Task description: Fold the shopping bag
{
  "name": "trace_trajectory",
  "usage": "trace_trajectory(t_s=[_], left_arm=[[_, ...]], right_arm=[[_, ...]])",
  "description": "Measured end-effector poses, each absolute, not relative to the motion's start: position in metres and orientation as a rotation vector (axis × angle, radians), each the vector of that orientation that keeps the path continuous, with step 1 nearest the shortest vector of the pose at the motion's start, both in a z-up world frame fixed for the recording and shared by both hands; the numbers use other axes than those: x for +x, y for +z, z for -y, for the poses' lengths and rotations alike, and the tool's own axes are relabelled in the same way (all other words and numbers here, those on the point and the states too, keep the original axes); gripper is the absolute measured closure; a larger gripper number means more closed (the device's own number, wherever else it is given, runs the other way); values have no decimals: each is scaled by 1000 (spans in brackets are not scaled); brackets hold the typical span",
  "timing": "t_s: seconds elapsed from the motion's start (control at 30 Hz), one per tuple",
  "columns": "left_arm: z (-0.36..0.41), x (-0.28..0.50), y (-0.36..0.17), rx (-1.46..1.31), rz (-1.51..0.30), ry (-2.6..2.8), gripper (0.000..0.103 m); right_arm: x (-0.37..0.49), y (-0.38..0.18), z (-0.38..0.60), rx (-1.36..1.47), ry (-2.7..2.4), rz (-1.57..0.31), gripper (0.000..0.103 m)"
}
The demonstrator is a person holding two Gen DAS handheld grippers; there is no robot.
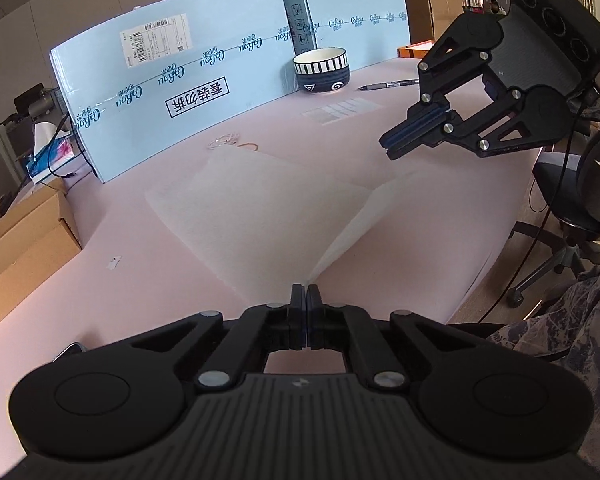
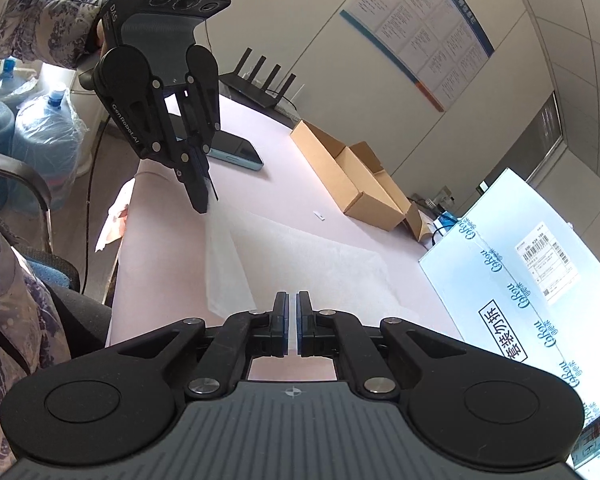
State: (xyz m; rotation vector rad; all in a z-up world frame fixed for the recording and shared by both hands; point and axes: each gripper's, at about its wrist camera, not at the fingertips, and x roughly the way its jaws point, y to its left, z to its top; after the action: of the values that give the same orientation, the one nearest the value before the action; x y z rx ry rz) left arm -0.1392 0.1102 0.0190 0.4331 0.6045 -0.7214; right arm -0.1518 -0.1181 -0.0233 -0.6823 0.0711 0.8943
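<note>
A white shopping bag (image 1: 260, 208) lies flat on the pink table (image 1: 120, 300). Its near right edge is lifted into a raised flap. My left gripper (image 1: 306, 292) is shut on the near corner of that flap. The right wrist view shows the left gripper (image 2: 206, 206) pinching the bag (image 2: 300, 248) at its tip. My right gripper (image 1: 390, 148) hovers shut above the bag's far right side, a little above the flap, with no fabric clearly seen in it. In its own view the right gripper (image 2: 293, 300) has only a thin slit between its pads.
Light blue cartons (image 1: 172, 92) wall off the back of the table, with a striped bowl (image 1: 321, 70) and a pen (image 1: 388, 85) before them. A brown box (image 1: 16, 236) is at the left, an office chair (image 1: 572, 208) at the right. A phone (image 2: 228, 148) lies near the table edge.
</note>
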Motion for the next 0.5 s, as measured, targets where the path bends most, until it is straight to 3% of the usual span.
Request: trace_trajectory(t_s=[0.17,0.5], left_arm=[[-108,-128,23,406,-677,-753,102],[-105,-110,39,369,-717,-807,102]], right_arm=[[-166,-18,139,-585,884,-81,101],[-170,-54,123,-231,1060,-295,101]])
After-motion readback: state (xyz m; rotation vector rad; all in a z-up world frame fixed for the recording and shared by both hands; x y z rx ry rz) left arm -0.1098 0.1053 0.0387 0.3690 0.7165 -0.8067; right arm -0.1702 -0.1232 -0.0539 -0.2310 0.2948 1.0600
